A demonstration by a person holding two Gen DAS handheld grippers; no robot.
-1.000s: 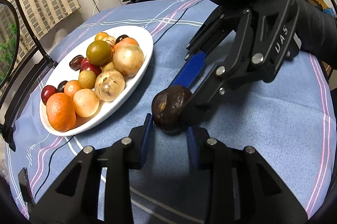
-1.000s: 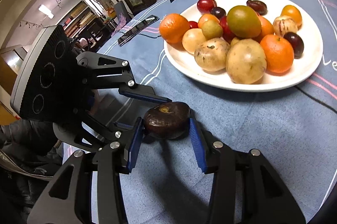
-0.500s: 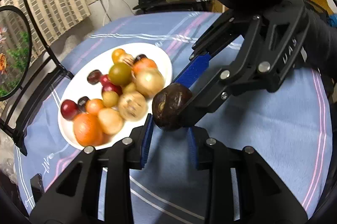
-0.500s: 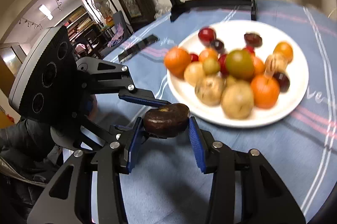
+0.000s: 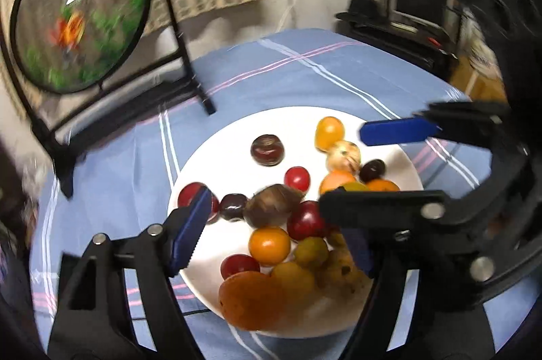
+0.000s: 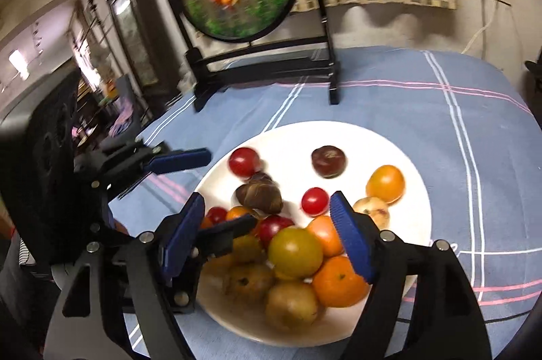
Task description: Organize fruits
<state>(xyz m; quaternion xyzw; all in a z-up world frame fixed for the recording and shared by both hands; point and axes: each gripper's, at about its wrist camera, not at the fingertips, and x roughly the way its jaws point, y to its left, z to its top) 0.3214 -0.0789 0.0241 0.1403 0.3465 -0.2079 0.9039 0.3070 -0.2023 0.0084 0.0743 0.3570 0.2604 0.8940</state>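
Both tools opening now, empty: left tool point(image 5: 274, 227) and right tool point(image 6: 267, 231) above the plate point(image 6: 399, 150). Dark fruit point(image 6: 259, 193), gripped a moment ago, now among the plate's left-side fruits.

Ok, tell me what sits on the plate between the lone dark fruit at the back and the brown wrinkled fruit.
Nothing: between the lone dark fruit and the brown wrinkled fruit only bare white plate shows, in the right wrist view.
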